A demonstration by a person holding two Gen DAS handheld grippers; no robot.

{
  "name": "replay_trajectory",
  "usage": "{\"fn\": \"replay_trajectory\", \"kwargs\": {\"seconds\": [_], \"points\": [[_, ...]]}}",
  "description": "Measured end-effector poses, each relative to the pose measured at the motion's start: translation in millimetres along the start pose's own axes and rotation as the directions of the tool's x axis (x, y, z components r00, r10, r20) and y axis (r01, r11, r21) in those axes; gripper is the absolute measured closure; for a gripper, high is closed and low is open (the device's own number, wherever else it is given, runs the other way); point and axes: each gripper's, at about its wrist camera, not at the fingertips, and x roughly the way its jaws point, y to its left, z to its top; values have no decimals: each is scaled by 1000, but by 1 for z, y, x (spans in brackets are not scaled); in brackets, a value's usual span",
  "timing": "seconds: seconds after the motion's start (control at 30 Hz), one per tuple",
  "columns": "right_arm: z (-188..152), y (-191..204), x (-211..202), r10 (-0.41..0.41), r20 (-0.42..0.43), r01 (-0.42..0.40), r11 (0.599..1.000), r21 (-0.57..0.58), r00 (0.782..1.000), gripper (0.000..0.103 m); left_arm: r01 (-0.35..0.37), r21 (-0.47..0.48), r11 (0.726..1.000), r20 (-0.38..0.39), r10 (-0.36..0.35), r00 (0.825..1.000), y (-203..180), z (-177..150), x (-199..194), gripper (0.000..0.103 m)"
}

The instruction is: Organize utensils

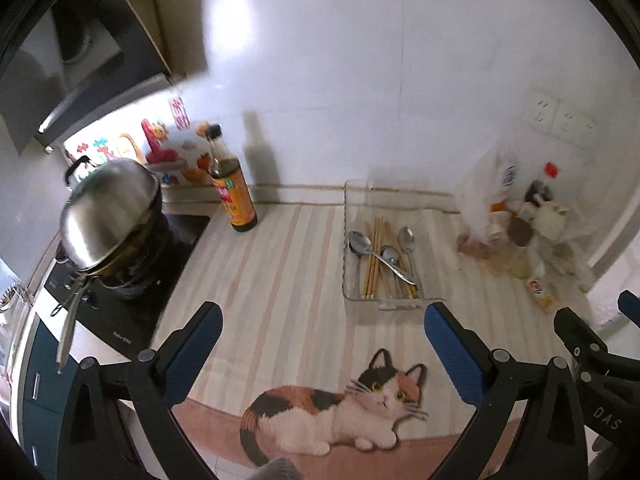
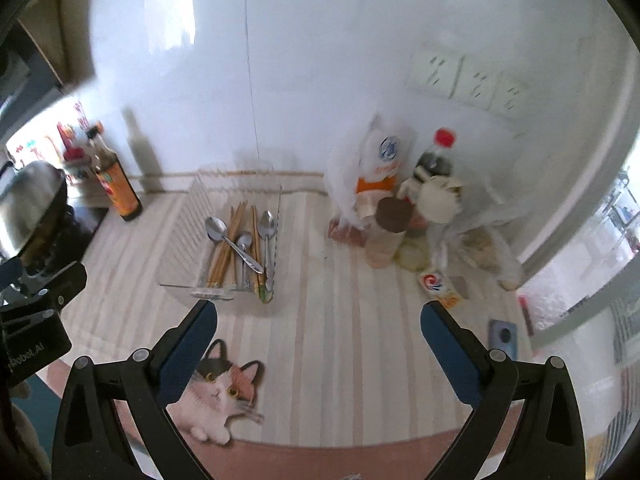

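Observation:
A clear plastic tray (image 1: 347,240) (image 2: 180,240) stands on the striped counter mat. In it lie three metal spoons (image 1: 362,245) (image 2: 218,229) and several wooden chopsticks (image 1: 374,258) (image 2: 232,240), mixed together. My left gripper (image 1: 322,320) is open and empty, held above the mat just in front of the tray. My right gripper (image 2: 318,318) is open and empty, in front of and to the right of the tray. The right gripper's body shows at the right edge of the left wrist view (image 1: 588,344).
A dark sauce bottle (image 1: 232,188) (image 2: 118,184) stands left of the tray. A pot with a steel lid (image 1: 108,216) sits on the cooktop at far left. Bags, jars and a red-capped bottle (image 2: 434,160) crowd the right corner. The mat's cat picture (image 1: 332,412) is near me.

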Motion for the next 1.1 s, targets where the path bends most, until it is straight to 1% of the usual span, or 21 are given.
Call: {"fn": "replay_trajectory", "kwargs": {"seconds": [0.13,0.3,0.4,0.5,0.7,1.1], "points": [[-19,1,-53,-29,56,27,999,24,998,0,34,15,999,48,-35,998,7,-13,-44,0],[-39,4,-111,-45,116,39,998,56,992,0,57,39,998,85,-60,995,17,-26,-84,0],[-47,7,-136,-54,141,45,997,66,989,0,52,47,998,104,-57,993,22,-32,-102,0],[-51,11,-152,-50,147,40,997,71,988,0,55,46,997,104,-60,993,26,-34,-113,0],[-50,18,-166,-52,155,42,997,67,987,0,54,24,998,92,-56,994,31,-31,-120,0],[-27,18,-155,-43,135,37,998,44,990,0,16,-17,1000,63,-15,998,29,-18,-109,0]]}}
